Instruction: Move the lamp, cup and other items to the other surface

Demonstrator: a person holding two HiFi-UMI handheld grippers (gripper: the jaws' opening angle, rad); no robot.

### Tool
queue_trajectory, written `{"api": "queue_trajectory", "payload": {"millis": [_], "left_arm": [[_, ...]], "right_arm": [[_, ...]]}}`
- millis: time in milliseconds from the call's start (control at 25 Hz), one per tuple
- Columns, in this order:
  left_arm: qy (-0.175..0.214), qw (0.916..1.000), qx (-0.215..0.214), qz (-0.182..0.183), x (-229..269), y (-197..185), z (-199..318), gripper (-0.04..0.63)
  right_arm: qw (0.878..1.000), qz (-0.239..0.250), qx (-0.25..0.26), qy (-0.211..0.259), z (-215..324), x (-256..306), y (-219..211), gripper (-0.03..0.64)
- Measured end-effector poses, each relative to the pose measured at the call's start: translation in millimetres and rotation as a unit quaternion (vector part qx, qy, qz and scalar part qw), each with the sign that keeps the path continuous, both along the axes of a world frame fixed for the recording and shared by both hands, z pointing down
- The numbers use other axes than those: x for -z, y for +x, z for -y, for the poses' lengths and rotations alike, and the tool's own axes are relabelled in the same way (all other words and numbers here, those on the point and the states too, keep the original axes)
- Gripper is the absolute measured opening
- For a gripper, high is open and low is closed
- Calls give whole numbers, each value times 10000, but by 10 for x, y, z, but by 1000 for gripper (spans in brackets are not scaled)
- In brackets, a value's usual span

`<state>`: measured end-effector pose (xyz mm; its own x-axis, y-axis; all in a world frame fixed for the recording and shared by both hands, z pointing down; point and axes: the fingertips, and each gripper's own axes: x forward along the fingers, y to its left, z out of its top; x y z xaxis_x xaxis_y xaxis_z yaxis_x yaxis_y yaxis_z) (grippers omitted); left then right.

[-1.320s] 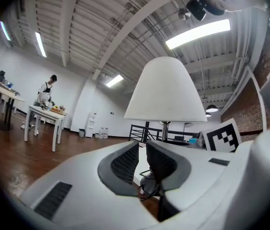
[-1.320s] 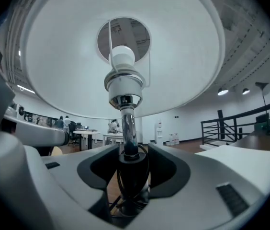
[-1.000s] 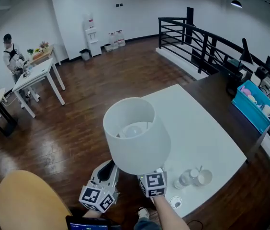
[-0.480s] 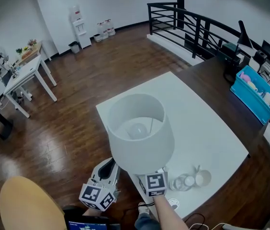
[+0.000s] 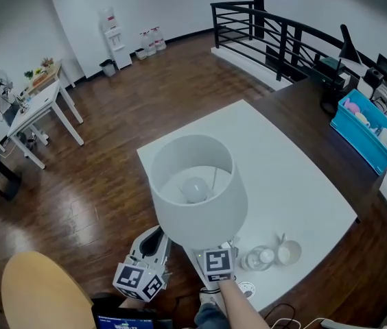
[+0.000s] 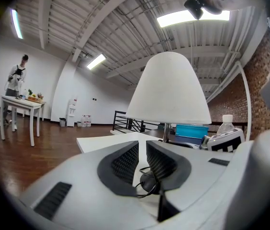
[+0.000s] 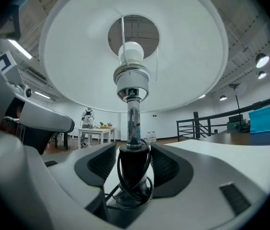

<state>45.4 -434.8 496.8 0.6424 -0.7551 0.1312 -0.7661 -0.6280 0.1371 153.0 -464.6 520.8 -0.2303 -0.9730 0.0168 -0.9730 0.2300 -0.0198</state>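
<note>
The lamp, with its white shade (image 5: pixel 197 187), stands over the near left corner of the white table (image 5: pixel 296 184). My right gripper (image 7: pixel 134 148) has the lamp's black stem base (image 7: pixel 134 169), wound with cord, between its jaws. These jaws have just been opening, and the pads stand slightly off the base. In the head view the right gripper (image 5: pixel 215 251) is half hidden under the shade. My left gripper (image 6: pixel 142 147) is nearly closed, with a black lump of lamp cord (image 6: pixel 149 181) deep between its pads. A white cup (image 5: pixel 289 253) and a clear bottle (image 5: pixel 257 259) sit to the right.
A small round white item (image 5: pixel 246 290) lies at the table's near edge. Behind the table are a dark counter (image 5: pixel 310 125), a blue bin (image 5: pixel 372 132) and a black railing (image 5: pixel 276 40). A yellow round top (image 5: pixel 39 293) is at lower left. A person stands by a white desk (image 5: pixel 42 108).
The lamp and both grippers have sunk and shifted over the table's near left corner. The cup and bottle have stayed in place.
</note>
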Motion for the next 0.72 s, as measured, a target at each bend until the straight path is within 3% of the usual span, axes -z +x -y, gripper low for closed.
{"api": "queue_trajectory", "payload": {"millis": [520, 720], "left_arm": [[60, 9998, 194, 36, 87, -71, -357, 60], [114, 9992, 360, 93, 142, -259, -753, 12]], "right_arm": [[9998, 125, -153, -11, -483, 51, -6, 232], [9998, 126, 118, -32, -897, 135, -258, 230]]}}
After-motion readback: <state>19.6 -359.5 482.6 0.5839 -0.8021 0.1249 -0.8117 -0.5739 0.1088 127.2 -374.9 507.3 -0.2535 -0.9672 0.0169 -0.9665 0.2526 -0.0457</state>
